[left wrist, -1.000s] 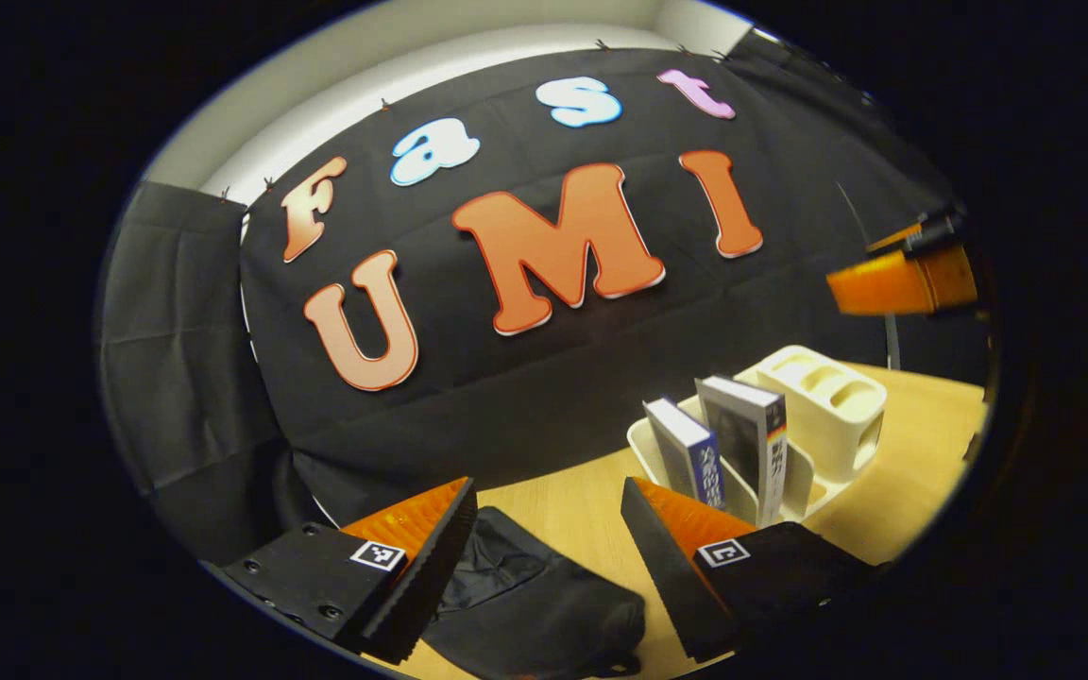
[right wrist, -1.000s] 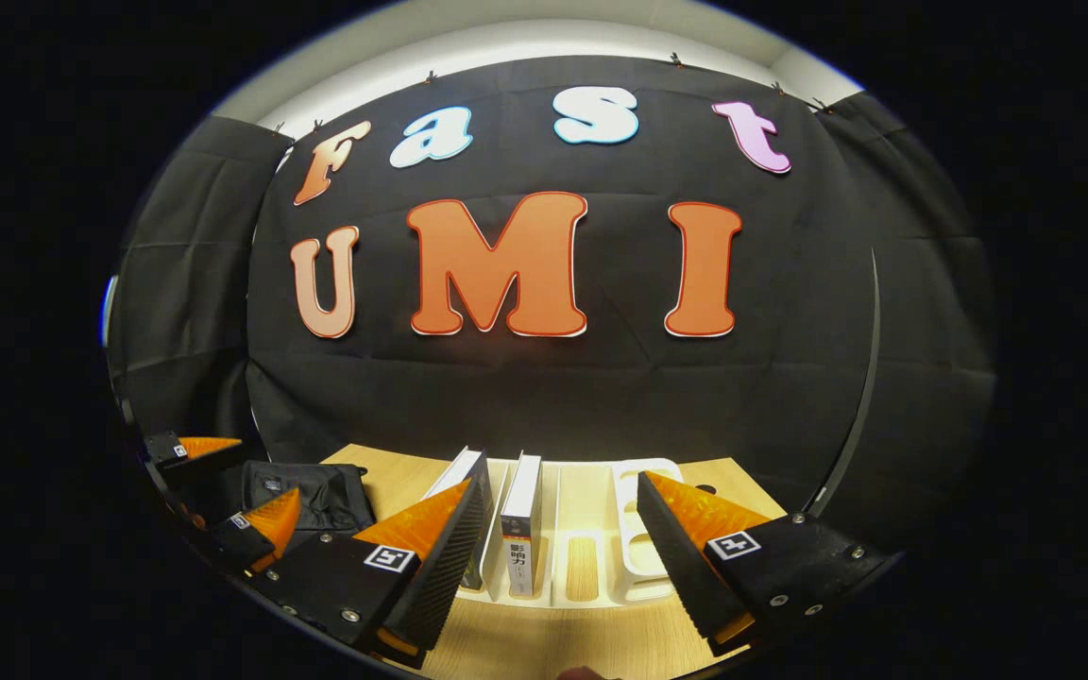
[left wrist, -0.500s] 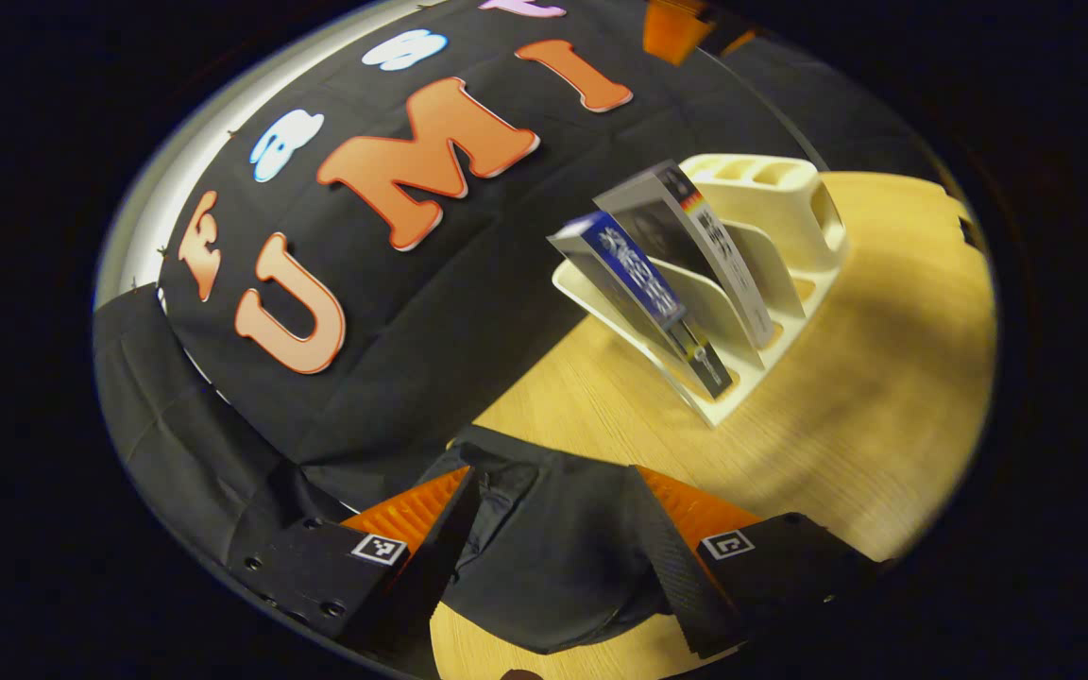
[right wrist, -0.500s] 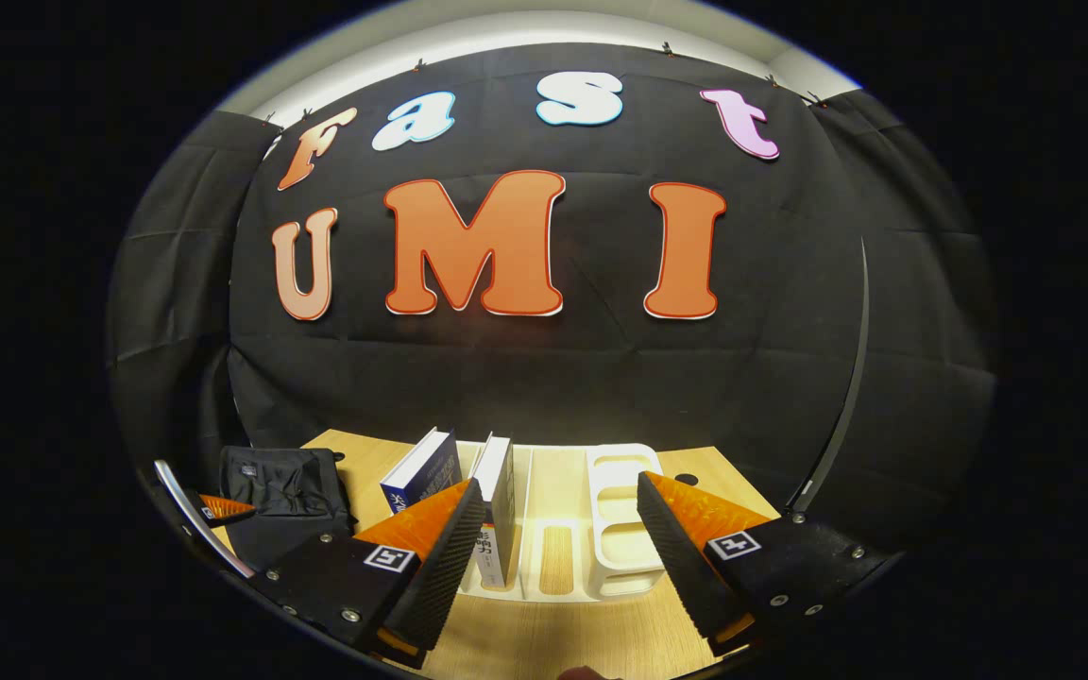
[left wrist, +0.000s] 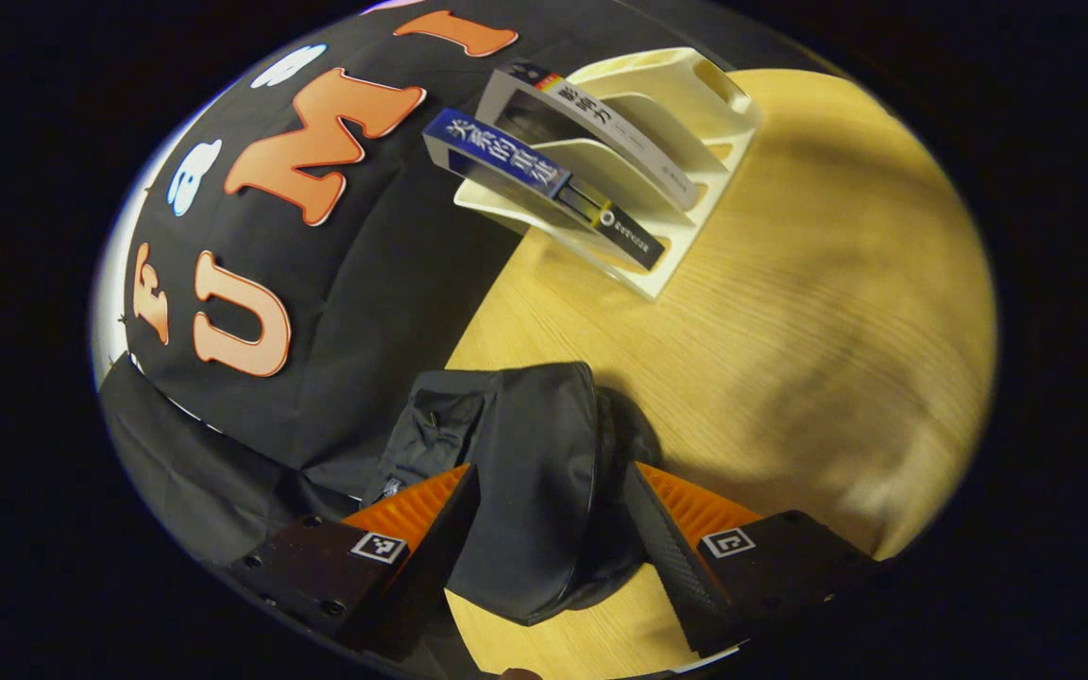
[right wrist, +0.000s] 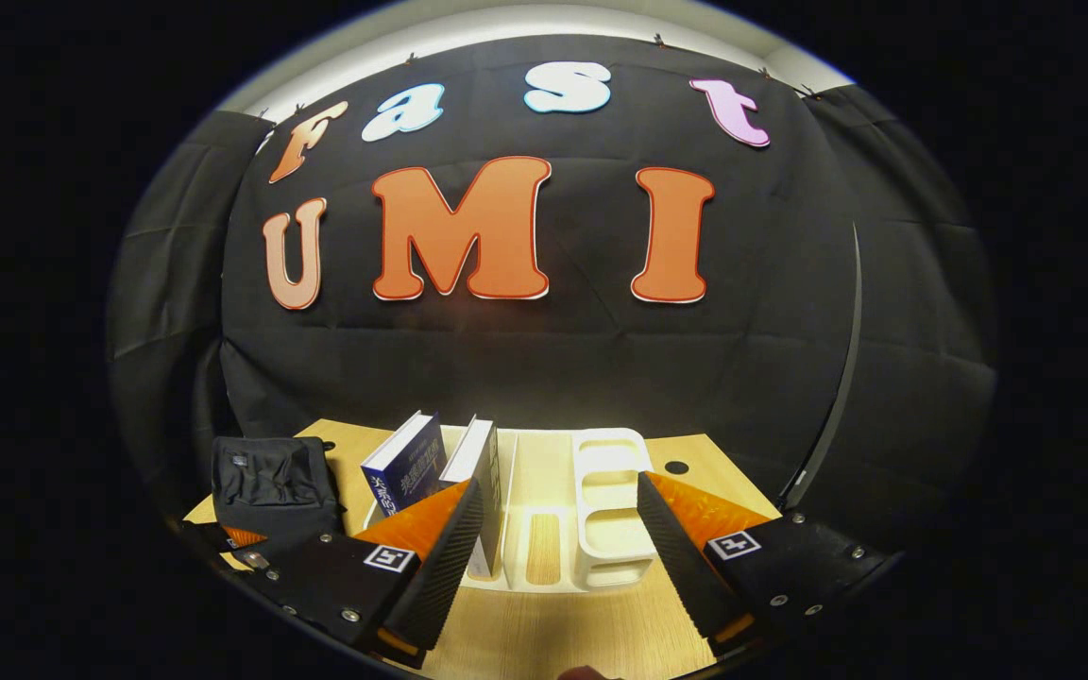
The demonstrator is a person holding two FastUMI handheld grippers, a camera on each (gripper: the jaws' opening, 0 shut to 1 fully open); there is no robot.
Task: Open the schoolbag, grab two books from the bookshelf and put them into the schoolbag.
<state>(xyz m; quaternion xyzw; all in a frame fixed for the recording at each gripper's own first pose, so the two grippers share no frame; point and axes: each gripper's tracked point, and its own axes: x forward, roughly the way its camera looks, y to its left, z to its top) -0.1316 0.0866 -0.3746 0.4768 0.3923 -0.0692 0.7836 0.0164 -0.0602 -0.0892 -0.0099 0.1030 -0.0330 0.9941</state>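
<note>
We hold the left hand-held gripper [left wrist: 549,529] tipped down over the schoolbag [left wrist: 516,472], its jaws spread and released, one finger on each side of the bag's dark rounded top without pressing it. We judge this stance suits catching the flap or zip to open the bag, which looks closed. The schoolbag lies at the tabletop's [left wrist: 790,312] back left corner, close to the cloth wall, so there is little room behind it; the open wood towards the front and right gives space to pull.

Our right hand-held gripper [right wrist: 553,548] hangs released and empty before the bookshelf [right wrist: 610,510], which stands along the back edge. The blue book [right wrist: 402,472] and the white book [right wrist: 478,472] lean leftward in its left slots, spines towards us, easy to pinch later. The shelf's right compartments stand empty.
</note>
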